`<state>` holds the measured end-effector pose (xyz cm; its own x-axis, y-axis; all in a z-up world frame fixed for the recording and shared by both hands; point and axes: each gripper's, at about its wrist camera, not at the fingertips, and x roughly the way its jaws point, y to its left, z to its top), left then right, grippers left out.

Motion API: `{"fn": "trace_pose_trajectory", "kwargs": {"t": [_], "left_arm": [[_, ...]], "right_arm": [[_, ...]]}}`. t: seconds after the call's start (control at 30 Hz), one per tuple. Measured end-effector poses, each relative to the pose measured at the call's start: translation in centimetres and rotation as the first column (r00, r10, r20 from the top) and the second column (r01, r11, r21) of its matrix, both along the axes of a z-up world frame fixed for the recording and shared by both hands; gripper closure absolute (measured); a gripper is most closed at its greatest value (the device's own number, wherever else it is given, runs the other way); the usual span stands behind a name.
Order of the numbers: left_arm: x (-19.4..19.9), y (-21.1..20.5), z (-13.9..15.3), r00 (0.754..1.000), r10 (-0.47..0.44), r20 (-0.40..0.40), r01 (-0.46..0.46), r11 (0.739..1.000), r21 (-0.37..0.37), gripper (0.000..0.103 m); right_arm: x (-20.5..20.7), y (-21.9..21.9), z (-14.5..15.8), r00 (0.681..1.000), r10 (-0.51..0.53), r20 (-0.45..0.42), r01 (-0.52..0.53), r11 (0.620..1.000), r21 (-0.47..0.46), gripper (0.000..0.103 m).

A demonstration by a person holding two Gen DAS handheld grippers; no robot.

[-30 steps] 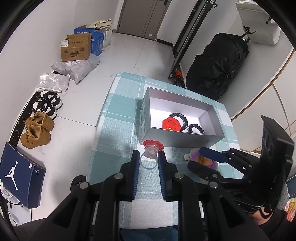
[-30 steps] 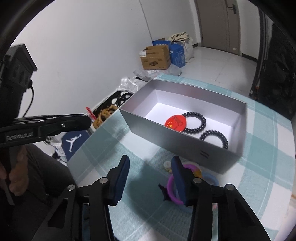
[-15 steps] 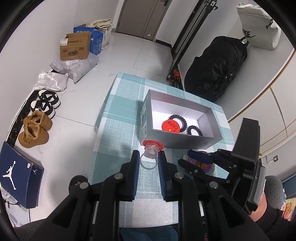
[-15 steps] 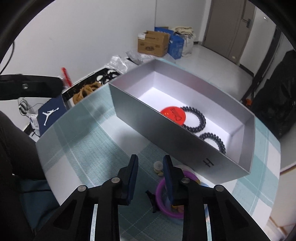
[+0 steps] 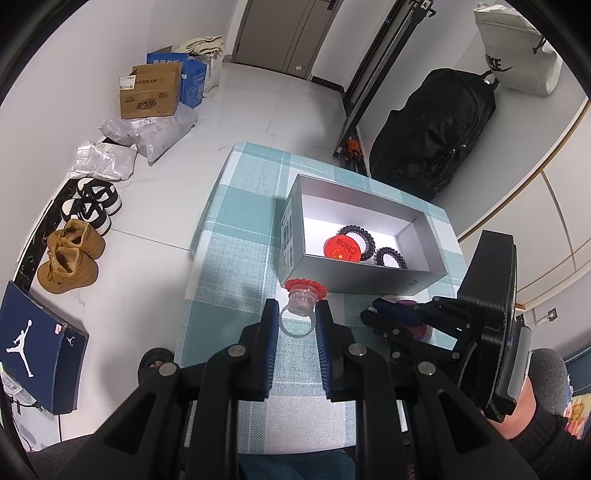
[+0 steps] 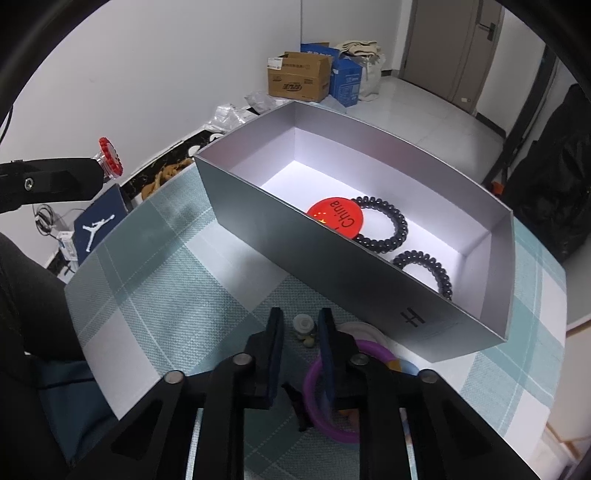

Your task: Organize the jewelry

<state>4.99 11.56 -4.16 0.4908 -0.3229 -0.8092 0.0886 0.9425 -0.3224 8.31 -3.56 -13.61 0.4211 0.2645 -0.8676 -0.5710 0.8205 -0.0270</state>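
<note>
Bright, sharp; fisheye warp, dark vignette; maybe overhead light.

Both wrist views (steeply downward) share box [image 5: 364, 275].

I think I am working in a room of someone's home. On the white tile floor [image 5: 303, 110] by the wall I see shoes [image 5: 70, 258], cardboard boxes [image 5: 151, 92] and a blue shoe box [image 5: 33, 347]. A big black bag [image 5: 436, 136] leans near a door [image 5: 291, 33]. A small table has a checked cloth [image 5: 236, 236].
</note>
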Motion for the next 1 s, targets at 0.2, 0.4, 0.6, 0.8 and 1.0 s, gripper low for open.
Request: {"fn": "trace_pose_trajectory", "kwargs": {"t": [0.2, 0.4, 0.6, 0.8, 1.0], "left_arm": [[0.0, -0.4, 0.1, 1.0, 0.003, 0.009, -0.003, 1.0, 0.004, 0.088], [-0.2, -0.3, 0.2, 1.0, 0.005, 0.024, -0.005, 1.0, -0.004, 0.088], [0.0, -0.8, 0.8, 0.998, 0.004, 0.059, -0.002, 1.0, -0.024, 0.088], [0.0, -1.8, 1.4, 0.994, -0.011, 0.106, 0.014, 1.0, -0.025, 0.088], [0.4, -2.4, 1.5, 0.991, -0.018, 0.13, 0.022, 0.999, -0.034, 0.088]], "right_arm": [[-0.2, 0.0, 0.0, 1.0, 0.005, 0.013, -0.005, 1.0, -0.004, 0.092], [-0.7, -0.5, 1.0, 1.0, -0.006, 0.016, 0.005, 0.997, 0.077, 0.092], [-1.0, -1.3, 3.0, 0.999, -0.012, 0.031, 0.006, 0.983, 0.184, 0.092], [-1.1, -2.6, 5.2, 0.998, -0.046, 0.041, 0.032, 0.954, 0.297, 0.092], [-0.5, -5.1, 7.4, 0.993, -0.109, 0.037, 0.084, 0.907, 0.412, 0.092]]}}
